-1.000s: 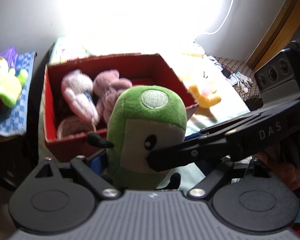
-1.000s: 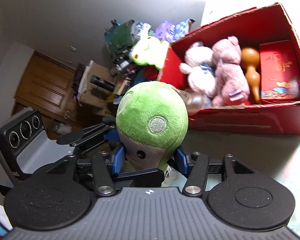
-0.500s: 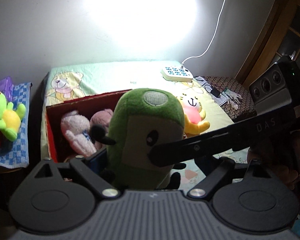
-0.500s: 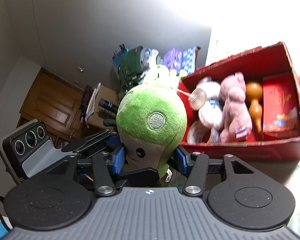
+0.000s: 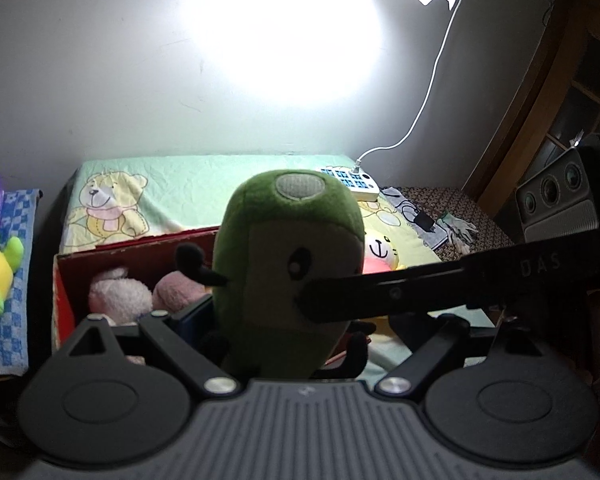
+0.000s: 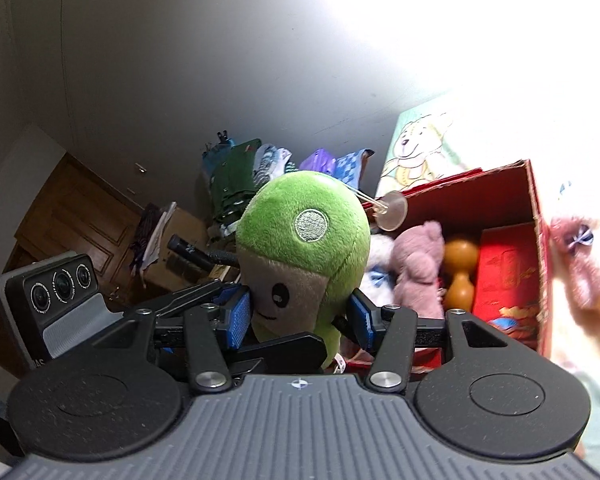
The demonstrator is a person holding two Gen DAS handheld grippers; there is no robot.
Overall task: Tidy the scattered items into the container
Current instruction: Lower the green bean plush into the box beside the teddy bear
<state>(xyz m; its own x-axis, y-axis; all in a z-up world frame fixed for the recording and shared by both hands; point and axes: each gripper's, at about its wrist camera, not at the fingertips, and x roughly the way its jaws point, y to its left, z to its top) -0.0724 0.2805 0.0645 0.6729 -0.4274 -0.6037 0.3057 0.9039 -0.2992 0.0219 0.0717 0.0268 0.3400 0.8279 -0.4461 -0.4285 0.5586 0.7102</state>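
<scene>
Your right hand-held gripper (image 6: 300, 318) and left hand-held gripper (image 5: 280, 320) both clamp the green plush (image 6: 304, 252), lifted higher than a second ago, so the red box (image 6: 534, 216) has dropped lower in view. The plush blocks much of the box, where a pink bear (image 6: 418, 264) lies; beyond it, bed sheet (image 5: 188, 188) and power strip (image 5: 350, 178).

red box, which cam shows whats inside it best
The right wrist view: it looks down into the red box, showing a pink bear, an orange gourd and a red packet. The left wrist view shows only the box's near corner behind the green plush.
</scene>
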